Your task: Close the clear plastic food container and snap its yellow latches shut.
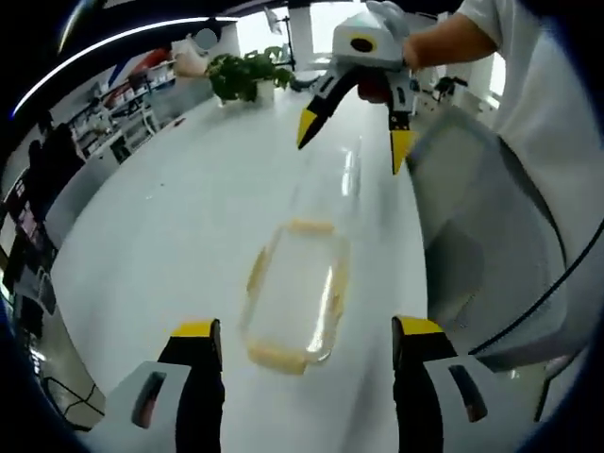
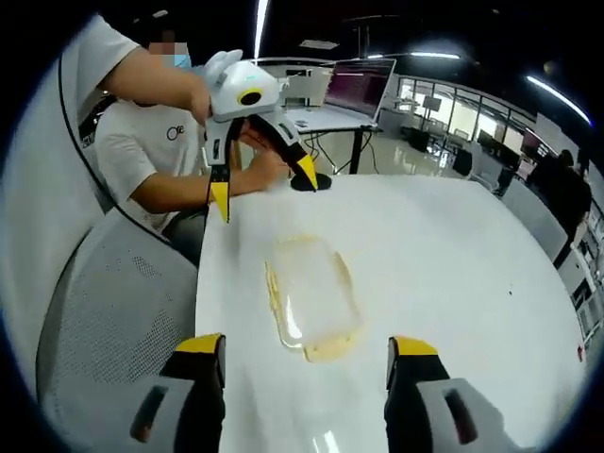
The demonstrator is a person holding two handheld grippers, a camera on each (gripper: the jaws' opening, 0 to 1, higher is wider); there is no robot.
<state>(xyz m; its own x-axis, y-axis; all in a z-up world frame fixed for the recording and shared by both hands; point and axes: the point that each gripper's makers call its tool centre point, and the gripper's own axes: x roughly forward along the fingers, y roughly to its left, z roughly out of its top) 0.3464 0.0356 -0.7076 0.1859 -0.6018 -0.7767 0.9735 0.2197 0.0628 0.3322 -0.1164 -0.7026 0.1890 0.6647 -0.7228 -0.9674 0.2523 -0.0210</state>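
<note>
A clear plastic food container with pale yellow latches on its rim lies on the white table, between both grippers. In the right gripper view the container lies lengthwise in front of my jaws. I cannot tell whether its lid is seated or its latches are snapped. My left gripper is open just short of the container's near end. My right gripper hangs open above the table beyond the far end. From the other side, the right gripper stands open near the container, and the left gripper hovers open past it.
A grey mesh chair stands against the table's edge, also seen as the chair. A potted plant sits at the far end. A person sits beyond the table beside a monitor on a desk.
</note>
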